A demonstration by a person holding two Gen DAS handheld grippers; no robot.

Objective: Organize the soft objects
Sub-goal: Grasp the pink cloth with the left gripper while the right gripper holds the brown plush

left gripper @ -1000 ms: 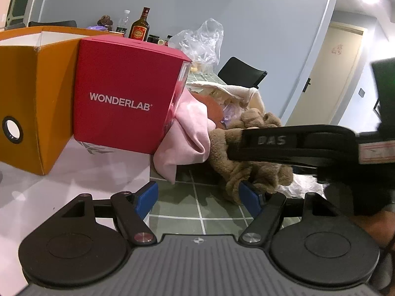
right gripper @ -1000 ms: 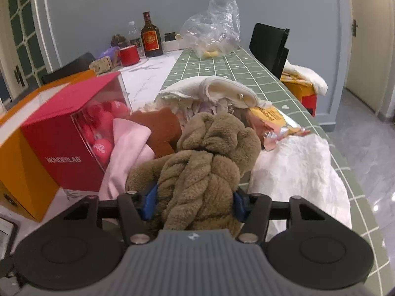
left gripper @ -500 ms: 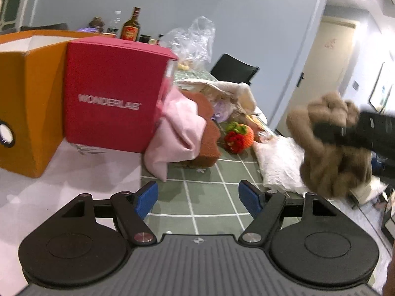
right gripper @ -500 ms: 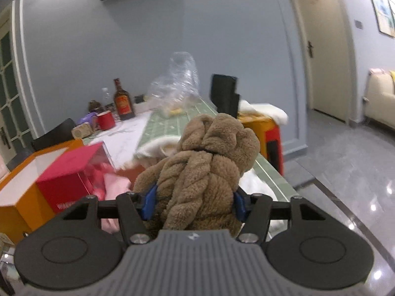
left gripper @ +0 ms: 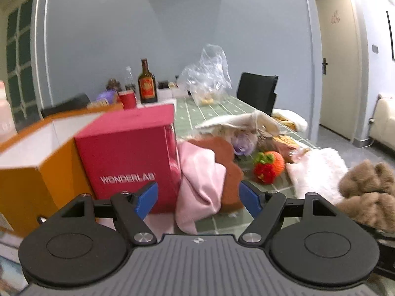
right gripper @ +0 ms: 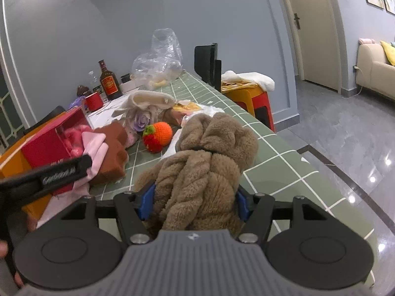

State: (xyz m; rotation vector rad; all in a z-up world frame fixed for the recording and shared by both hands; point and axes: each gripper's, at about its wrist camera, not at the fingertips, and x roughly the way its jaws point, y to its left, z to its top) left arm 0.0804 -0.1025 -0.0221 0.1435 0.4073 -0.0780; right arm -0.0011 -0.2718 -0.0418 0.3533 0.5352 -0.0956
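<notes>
A brown plush toy (right gripper: 209, 153) of twisted fleece fills the gap between the blue pads of my right gripper (right gripper: 194, 202). The jaws are opening, and both pads still touch the plush. The left wrist view has the same toy (left gripper: 367, 192) at its right edge. My left gripper (left gripper: 198, 194) is open and holds nothing; a pink cloth (left gripper: 200, 180) lies just beyond its pads. One black finger of it (right gripper: 49, 175) crosses the right wrist view at the left. A crocheted strawberry (left gripper: 269, 165) and a white fluffy cloth (left gripper: 318, 172) lie on the green table.
A red WONDERLAB box (left gripper: 128, 153) stands against an open orange box (left gripper: 29, 185) at the left. A rust-brown cloth (left gripper: 227, 157) sits behind the pink one. Bottles, a red cup and a plastic bag (left gripper: 209, 74) are at the far end. The table edge (right gripper: 284, 145) runs along the right.
My right gripper lifted the brown plush out of the pile and carried it right, toward the table's edge. The left gripper drew back and rolled, so its view sits higher.
</notes>
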